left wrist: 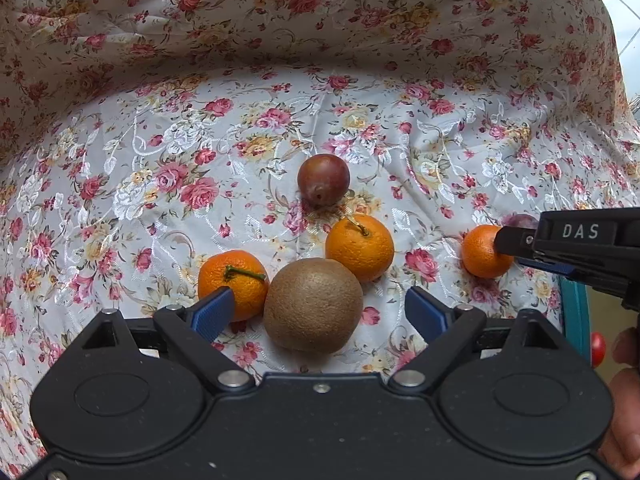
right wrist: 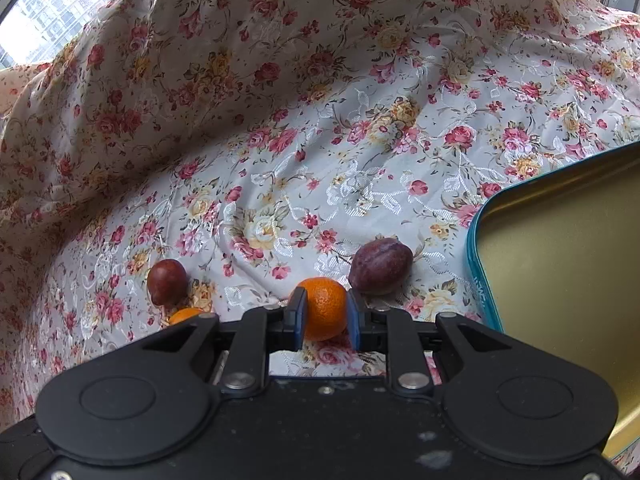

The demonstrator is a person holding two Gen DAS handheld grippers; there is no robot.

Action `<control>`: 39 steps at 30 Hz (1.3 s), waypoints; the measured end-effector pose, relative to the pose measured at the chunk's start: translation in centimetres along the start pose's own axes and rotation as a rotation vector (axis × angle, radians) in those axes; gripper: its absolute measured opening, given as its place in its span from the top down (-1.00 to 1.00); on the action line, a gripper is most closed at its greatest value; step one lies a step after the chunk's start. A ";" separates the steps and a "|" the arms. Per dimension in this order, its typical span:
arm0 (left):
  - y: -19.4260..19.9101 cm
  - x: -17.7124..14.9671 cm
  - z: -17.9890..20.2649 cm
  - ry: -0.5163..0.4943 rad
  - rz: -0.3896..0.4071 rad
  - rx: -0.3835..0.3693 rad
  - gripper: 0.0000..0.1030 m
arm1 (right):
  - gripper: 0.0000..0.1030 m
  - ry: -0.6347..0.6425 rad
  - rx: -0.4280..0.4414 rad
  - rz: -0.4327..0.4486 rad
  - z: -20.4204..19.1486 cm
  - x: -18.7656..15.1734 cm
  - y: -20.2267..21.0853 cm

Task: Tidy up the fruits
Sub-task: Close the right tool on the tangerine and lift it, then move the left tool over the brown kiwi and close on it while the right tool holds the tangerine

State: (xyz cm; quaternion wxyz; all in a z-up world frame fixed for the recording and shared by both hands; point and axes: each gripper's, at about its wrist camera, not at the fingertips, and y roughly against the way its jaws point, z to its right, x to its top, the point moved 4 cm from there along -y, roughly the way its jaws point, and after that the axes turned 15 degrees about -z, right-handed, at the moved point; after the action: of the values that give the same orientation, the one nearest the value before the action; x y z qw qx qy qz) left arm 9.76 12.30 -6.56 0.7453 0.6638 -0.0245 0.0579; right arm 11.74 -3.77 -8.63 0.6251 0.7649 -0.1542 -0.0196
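Mandarin [right wrist: 323, 307] sits clamped between right claw [right wrist: 323, 312] pads.

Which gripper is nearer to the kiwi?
Left. The left gripper stands open with the kiwi between its fingers. The right gripper is off to the kiwi's right, shut on a mandarin.
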 end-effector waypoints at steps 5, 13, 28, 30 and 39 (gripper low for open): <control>0.0 0.4 -1.2 0.050 0.013 -0.024 -0.84 | 0.55 -0.001 0.000 0.002 0.3 0.0 0.3; 0.1 0.5 -1.9 0.075 0.015 -0.059 -0.87 | 0.54 -0.013 0.031 0.000 0.7 -0.2 0.8; 1.1 0.2 -2.5 0.078 -0.006 -0.176 -0.65 | 0.52 -0.002 0.023 0.009 1.0 -0.1 1.3; 1.0 0.1 -2.1 0.056 0.000 -0.142 -0.66 | 0.52 -0.001 0.023 0.006 0.9 -0.1 1.2; 1.0 -0.3 -0.7 -0.014 -0.022 -0.179 -0.68 | 0.52 0.005 0.005 0.012 0.8 -0.2 1.1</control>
State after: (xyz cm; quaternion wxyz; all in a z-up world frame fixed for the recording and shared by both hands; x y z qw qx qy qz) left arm 9.27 13.08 -5.67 0.8019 0.5952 -0.0274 0.0428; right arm 11.13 -4.65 -7.76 0.6238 0.7655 -0.1573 -0.0138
